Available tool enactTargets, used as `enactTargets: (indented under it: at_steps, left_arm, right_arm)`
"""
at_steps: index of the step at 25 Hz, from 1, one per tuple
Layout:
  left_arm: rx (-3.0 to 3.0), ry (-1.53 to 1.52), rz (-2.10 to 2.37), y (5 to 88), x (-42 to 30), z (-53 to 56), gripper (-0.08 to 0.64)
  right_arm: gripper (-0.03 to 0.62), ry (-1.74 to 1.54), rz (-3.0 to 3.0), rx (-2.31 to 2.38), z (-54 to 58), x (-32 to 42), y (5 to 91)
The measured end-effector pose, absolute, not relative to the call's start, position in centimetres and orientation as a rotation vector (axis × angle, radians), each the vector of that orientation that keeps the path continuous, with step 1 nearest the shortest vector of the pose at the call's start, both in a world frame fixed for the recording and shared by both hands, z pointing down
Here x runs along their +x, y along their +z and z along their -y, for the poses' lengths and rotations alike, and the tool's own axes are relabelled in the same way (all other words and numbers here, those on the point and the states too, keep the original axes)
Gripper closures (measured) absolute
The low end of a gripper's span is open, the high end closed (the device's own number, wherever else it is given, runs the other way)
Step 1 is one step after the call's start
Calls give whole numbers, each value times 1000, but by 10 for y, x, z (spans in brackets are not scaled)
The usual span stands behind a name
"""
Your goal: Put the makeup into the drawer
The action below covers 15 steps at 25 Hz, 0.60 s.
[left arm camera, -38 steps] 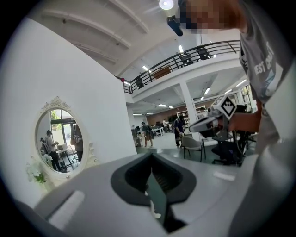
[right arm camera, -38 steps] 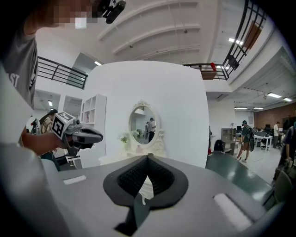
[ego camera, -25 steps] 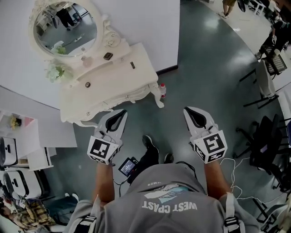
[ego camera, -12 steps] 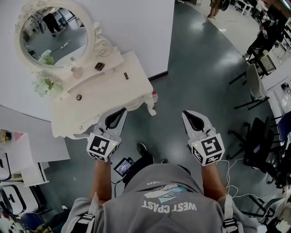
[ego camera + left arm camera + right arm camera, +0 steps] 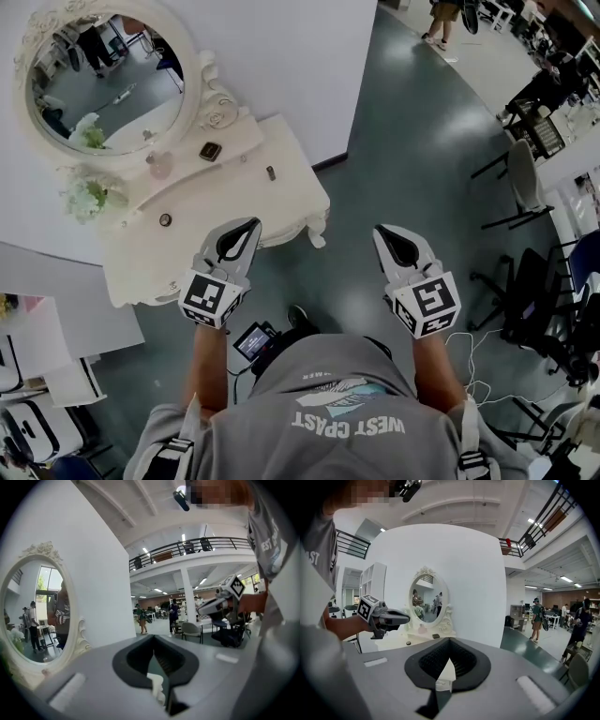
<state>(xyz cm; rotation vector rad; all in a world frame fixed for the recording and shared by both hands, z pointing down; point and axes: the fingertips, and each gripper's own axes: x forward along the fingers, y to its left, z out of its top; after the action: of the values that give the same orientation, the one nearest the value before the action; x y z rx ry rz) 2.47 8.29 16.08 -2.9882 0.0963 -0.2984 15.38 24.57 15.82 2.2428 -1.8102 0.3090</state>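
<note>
Only the head view takes in the left gripper (image 5: 251, 223), the right gripper (image 5: 382, 231) and the whole desk (image 5: 234, 202) at once. The desk stands against the wall under a round mirror (image 5: 103, 80). A compact (image 5: 210, 150) and a pink bottle (image 5: 159, 166) sit on its raised back ledge. A dark stick (image 5: 270, 172) lies toward the right-hand end, and a round pot (image 5: 165, 219) nearer the front edge.

The left gripper view shows none of that top, only the mirror and the right gripper off to the side. The right gripper view looks across at the desk, with the left gripper held in front of it.

Both forearms reach forward from the torso, side by side and well apart. Seen from above, the left gripper overlaps the desk's front edge, short of the right corner. Its jaws are pressed together with nothing between them. The right gripper is over the floor to the right of the desk, its jaws likewise closed and empty. All the makeup lies beyond the left tips, apart from them.
</note>
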Motion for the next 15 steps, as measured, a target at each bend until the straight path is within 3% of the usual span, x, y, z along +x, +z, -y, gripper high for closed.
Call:
enactTargets:
  at_steps: [15]
  left_arm:
    - [-3041, -393, -261, 207, 21, 29, 558]
  right_arm:
    - [591, 340, 1907, 2078, -103, 177, 185]
